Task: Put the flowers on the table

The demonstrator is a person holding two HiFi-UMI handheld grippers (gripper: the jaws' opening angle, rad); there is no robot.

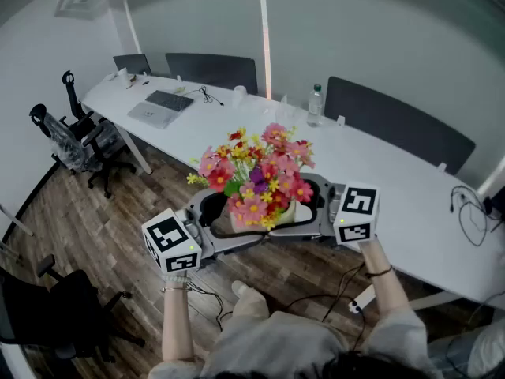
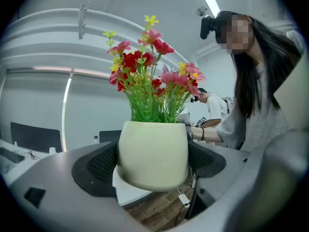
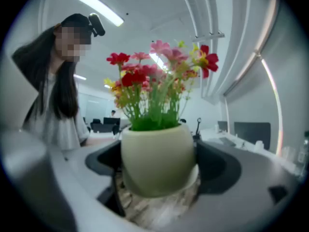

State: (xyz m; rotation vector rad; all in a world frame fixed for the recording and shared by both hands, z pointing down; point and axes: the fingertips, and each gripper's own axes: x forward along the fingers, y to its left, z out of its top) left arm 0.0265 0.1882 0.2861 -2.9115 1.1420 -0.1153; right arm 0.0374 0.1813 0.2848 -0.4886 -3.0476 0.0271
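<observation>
A cream pot (image 1: 286,212) of red, pink and yellow flowers (image 1: 256,172) hangs in the air over the wooden floor, just short of the near edge of the long white table (image 1: 394,188). My left gripper (image 1: 229,221) clasps it from the left and my right gripper (image 1: 306,205) from the right. In the left gripper view the pot (image 2: 153,153) fills the gap between the black pads (image 2: 99,168), which touch its sides. The right gripper view shows the same pot (image 3: 157,158) wedged between the pads (image 3: 219,166). The pot stands roughly upright.
On the table lie a laptop (image 1: 155,114) and keyboard (image 1: 170,100) at the far left, a water bottle (image 1: 316,106) in the middle and cables (image 1: 467,212) at the right. Office chairs (image 1: 87,140) stand at the left, and dark chairs behind the table.
</observation>
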